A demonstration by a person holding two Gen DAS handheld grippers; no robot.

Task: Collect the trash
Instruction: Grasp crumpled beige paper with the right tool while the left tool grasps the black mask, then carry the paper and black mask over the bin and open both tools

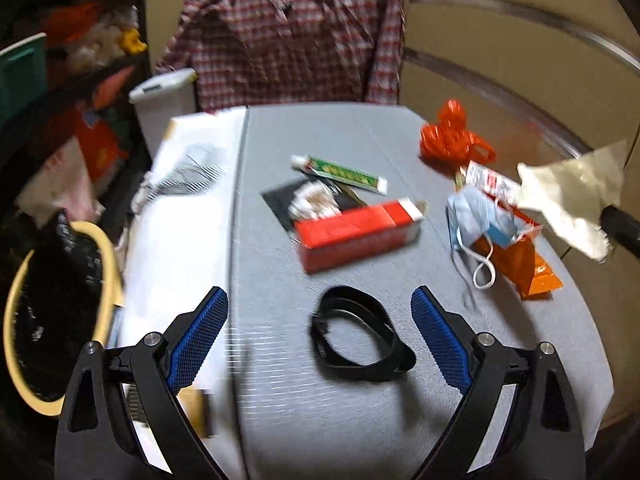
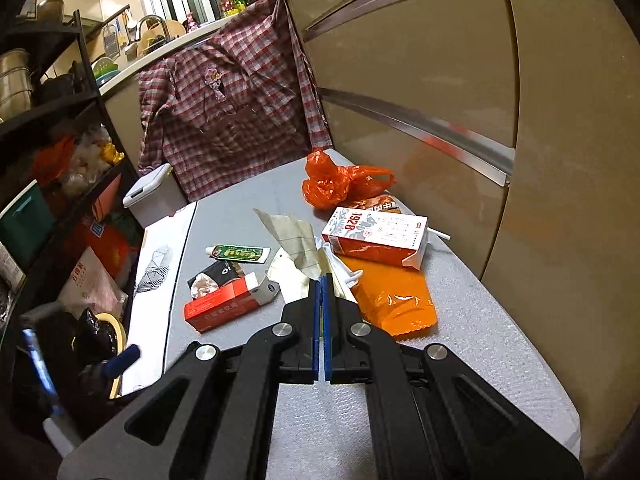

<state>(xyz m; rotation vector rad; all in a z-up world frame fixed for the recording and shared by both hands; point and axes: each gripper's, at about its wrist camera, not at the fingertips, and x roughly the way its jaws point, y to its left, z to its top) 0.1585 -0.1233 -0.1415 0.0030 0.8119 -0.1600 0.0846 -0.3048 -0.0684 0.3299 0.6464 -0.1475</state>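
Observation:
My right gripper point(image 2: 324, 277) is shut on a crumpled cream paper point(image 2: 294, 240). In the left wrist view that paper point(image 1: 572, 204) hangs off the table at the right edge. My left gripper point(image 1: 320, 294) is open above the grey table point(image 1: 280, 400), and a black plastic ring point(image 1: 360, 336) lies between its blue pads without touching them. Further back lie a red box point(image 1: 360, 232), a green tube point(image 1: 340, 172), a blue face mask point(image 1: 476, 216), an orange wrapper point(image 1: 524, 268) and an orange plastic bag point(image 1: 452, 140). A red and white carton point(image 2: 376, 232) rests on the wrapper.
A cream-rimmed bin point(image 1: 60, 312) lined with a black bag stands on the floor left of the table. White paper point(image 1: 180, 248) covers the table's left strip. A black shelf rack point(image 1: 80, 80) is at the left, a plaid shirt point(image 1: 288, 32) hangs behind, and a beige cabinet point(image 2: 440, 80) is to the right.

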